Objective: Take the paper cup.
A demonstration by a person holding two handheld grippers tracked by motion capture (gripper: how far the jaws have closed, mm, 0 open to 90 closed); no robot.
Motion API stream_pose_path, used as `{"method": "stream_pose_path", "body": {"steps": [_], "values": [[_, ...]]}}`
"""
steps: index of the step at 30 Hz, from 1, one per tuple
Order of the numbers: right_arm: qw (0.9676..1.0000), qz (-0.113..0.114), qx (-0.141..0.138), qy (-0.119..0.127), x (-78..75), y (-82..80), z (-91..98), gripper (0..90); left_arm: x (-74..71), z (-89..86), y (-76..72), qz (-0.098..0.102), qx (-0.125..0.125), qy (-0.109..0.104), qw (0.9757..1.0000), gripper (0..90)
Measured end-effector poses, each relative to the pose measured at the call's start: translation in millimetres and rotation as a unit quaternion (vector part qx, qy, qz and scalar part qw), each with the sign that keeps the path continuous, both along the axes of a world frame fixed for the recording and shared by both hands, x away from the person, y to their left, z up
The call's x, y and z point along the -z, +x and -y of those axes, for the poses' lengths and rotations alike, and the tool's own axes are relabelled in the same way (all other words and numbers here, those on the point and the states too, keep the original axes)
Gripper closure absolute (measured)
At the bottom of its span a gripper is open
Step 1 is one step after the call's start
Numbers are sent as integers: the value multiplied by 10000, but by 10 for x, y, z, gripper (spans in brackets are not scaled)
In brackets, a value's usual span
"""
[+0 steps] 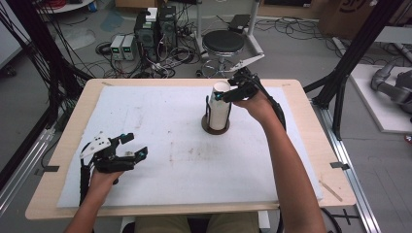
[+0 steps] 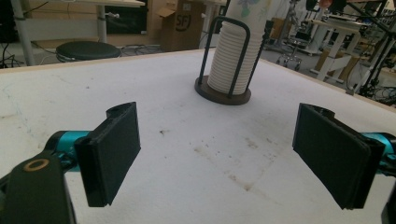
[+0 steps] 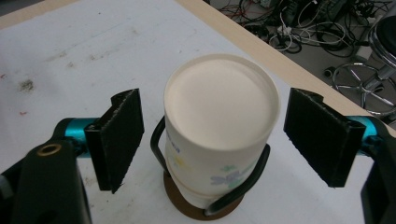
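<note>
Right gripper (image 3: 212,140) straddles the top paper cup (image 3: 219,126) of our stack in the wire holder (image 3: 208,186) mid-bench, jaws apart and not yet touching it, so the grasp and lift remain, while our left gripper (image 2: 217,154) waits open near us.

The left hand-held gripper (image 1: 130,145) sits low near the person with jaws wide apart, while the right hand-held gripper (image 1: 228,92), on an outstretched arm, points down with jaws parted, gripping nothing.
</note>
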State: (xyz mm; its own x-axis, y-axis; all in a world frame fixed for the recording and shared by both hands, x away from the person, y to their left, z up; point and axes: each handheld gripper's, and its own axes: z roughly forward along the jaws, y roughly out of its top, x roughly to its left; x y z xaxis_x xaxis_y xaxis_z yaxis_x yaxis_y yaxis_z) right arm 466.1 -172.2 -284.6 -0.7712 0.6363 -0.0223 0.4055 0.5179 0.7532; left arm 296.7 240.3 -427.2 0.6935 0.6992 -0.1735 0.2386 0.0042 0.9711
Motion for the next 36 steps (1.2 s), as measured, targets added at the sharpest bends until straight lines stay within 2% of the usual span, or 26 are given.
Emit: {"method": "stream_pose_path", "body": {"steps": [8,13,17,21,22,26,31,36], "values": [[9998,-161,6,-130,55,91,-42,313,5,-16,4,1,-5,-10,10000,150],[9999,-107,-20,-125,40,90,-43,336,7,-15,5,-30,-14,-24,10000,150],[9999,51,-54,-93,-7,84,-50,351,7,-14,5,-21,-5,-6,10000,151],[9997,84,-103,-213,-60,76,-67,364,8,-10,5,-32,-20,-54,10000,151],[9998,53,-96,-180,-76,70,-68,366,9,-10,5,-34,-17,-54,10000,151],[9997,220,-96,14,-186,48,-40,376,10,-6,5,-22,-6,-53,10000,151],[9993,347,-59,116,-339,3,12,378,8,-8,4,-35,11,-54,10000,151],[9981,508,-34,334,-489,-93,104,379,8,-1,2,-17,47,-97,9999,151]]}}
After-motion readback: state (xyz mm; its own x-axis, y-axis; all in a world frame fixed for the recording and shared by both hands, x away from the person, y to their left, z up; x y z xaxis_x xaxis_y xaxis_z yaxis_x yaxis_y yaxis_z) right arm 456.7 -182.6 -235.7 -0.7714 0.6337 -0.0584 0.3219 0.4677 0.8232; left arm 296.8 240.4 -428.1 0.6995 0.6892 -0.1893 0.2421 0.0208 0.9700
